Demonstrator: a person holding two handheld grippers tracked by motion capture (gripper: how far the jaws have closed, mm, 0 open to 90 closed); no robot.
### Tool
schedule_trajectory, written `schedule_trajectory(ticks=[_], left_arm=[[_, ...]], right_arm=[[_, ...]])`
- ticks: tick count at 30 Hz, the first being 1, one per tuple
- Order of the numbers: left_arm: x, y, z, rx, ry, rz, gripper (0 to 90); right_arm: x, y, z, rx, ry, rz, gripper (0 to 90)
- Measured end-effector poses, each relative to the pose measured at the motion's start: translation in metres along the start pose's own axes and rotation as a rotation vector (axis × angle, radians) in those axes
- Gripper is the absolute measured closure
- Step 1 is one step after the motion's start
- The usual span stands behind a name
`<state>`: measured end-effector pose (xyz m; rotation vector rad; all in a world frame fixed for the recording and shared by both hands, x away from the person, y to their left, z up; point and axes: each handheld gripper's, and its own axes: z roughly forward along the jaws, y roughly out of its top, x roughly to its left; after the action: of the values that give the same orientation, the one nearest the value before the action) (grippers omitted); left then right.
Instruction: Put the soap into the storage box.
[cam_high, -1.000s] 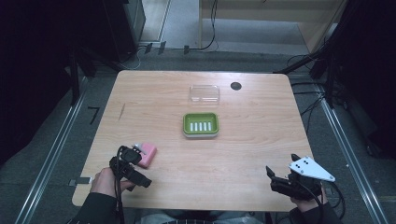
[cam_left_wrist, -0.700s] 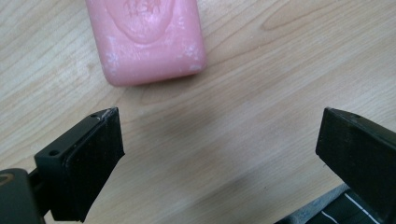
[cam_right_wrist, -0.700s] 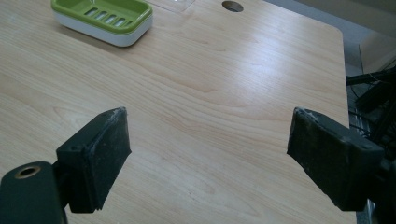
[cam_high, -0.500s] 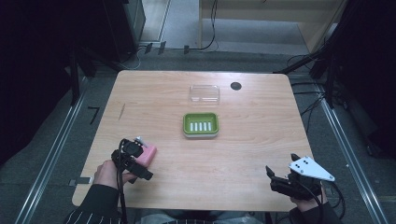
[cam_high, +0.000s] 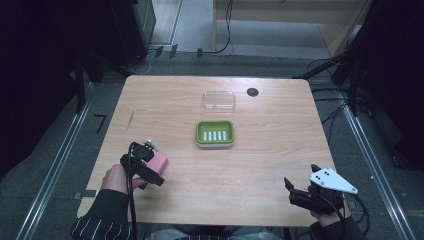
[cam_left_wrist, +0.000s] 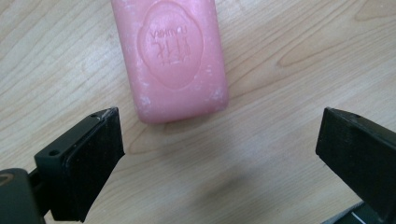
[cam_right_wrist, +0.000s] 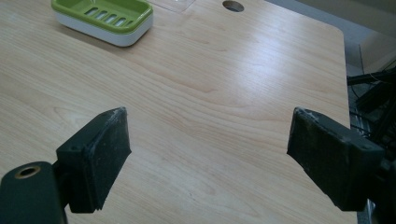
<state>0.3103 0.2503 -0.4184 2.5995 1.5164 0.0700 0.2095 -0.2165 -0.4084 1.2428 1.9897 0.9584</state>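
Soap (cam_left_wrist: 172, 58) lies at twelve o'clock beyond the wide-open, empty left gripper (cam_left_wrist: 219, 154): approach step; next, advance and close.

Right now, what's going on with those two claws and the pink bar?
Left gripper open, poised just short of pink soap. Right gripper open, idle. Nothing between jaws and soap.

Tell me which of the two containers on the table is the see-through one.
The clear tray, lying at the table's far side next to the dark hole. The other one, the green soap dish, is opaque with white slots and lies at mid-table.
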Motion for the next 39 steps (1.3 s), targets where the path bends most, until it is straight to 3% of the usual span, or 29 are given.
schedule_trajectory(ticks=[22, 33, 39], left_arm=[[0.008, 0.023, 0.010, 0.017, -0.003, -0.034, 1.2], [0.012, 0.037, 0.020, 0.037, 0.018, -0.078, 1.2], [0.014, 0.040, 0.025, 0.045, 0.026, -0.080, 2.6]], right_arm=[[0.000, 0.000, 0.001, 0.000, -0.001, 0.001, 13.5], [0.000, 0.000, 0.001, -0.001, 0.000, 0.001, 13.5], [0.000, 0.000, 0.000, -0.001, 0.000, 0.001, 13.5]])
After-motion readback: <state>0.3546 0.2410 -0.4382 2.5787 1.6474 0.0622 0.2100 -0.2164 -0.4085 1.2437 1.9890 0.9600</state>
